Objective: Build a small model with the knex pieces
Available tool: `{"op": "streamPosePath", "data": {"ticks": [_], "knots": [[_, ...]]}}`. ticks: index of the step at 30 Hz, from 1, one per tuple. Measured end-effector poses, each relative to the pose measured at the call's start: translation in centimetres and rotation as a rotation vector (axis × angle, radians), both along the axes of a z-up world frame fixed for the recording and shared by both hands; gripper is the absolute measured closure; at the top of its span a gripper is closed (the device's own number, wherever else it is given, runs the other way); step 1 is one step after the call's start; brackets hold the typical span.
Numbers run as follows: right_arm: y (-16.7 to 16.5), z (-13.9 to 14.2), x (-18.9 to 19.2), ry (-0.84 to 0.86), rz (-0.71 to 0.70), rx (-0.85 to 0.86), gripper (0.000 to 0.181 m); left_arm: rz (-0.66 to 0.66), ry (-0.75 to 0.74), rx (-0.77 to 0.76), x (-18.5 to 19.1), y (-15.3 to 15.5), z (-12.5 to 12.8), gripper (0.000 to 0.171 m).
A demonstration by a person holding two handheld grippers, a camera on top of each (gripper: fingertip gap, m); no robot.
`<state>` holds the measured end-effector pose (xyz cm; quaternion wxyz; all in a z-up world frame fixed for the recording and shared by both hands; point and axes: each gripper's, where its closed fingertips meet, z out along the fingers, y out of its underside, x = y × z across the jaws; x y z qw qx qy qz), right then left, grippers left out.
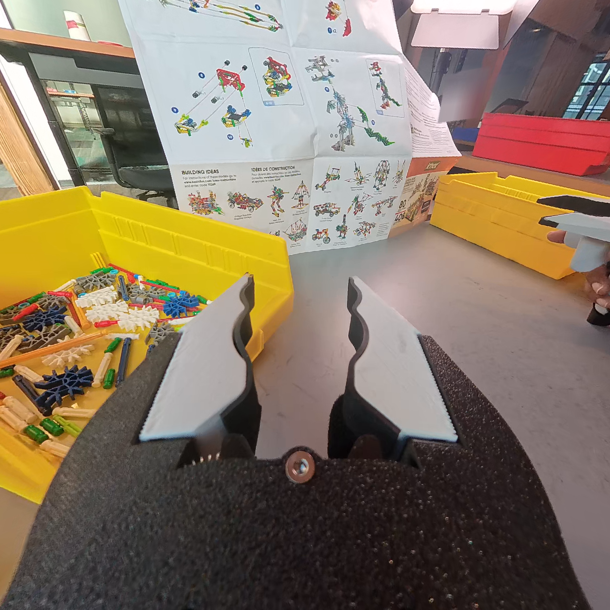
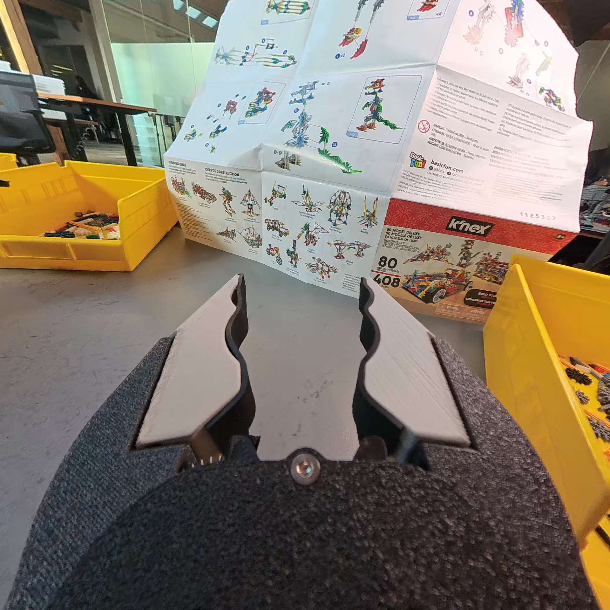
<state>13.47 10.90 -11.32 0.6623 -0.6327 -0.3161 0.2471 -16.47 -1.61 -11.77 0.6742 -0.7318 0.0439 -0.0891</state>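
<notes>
While both tools hover over the grey table (image 1: 462, 330), we log the scene thus:

Left gripper: our left gripper (image 1: 298, 280) has its fingers spread apart with nothing between them; only bare table shows in the gap.

Left bin: a yellow bin (image 1: 198, 237) sits just beside the left finger, its near corner passing behind that fingertip. It holds loose construction pieces (image 1: 99, 317): rods and snowflake-shaped connectors in blue, white, grey, green and red. None of them touches the fingers.

Right gripper: our right gripper (image 2: 302, 280) is likewise spread wide and holds nothing, pointing across bare table. From the left wrist view it shows at the right edge, held by a hand (image 1: 599, 290).

Right bin: a second yellow bin (image 2: 534, 363) stands just right of the right finger, apart from it, with dark and orange pieces (image 2: 591, 389) inside.

Instruction sheet: a large unfolded printed sheet (image 2: 313, 148) stands upright ahead of both grippers, leaning on a toy box (image 2: 462, 264).

Background: a red bin (image 1: 541, 145) lies farther back.
</notes>
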Motion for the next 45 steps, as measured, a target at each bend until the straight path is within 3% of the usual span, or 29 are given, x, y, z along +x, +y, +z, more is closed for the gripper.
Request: {"op": "streamPosePath", "data": {"ticks": [11, 31, 39, 45], "knots": [[0.5, 0.0, 0.3, 0.018, -0.023, -0.023, 0.13, -0.018, -0.016, -0.021, 0.5, 0.2, -0.6, 0.116], [0.6, 0.0, 0.2, -0.007, -0.036, -0.015, 0.136, -0.057, -0.048, -0.035, 1.3, 0.1, -0.6, 0.122], [1.5, 4.9, -4.5, -0.054, 0.042, 0.125, 0.139, -0.078, 0.031, 0.002, 2.0, -0.2, 0.0, 0.115], [4.3, 8.5, -10.0, -0.05, 0.122, 0.165, 0.129, -0.103, 0.053, 0.058, 2.2, -0.3, 0.5, 0.121]]}}
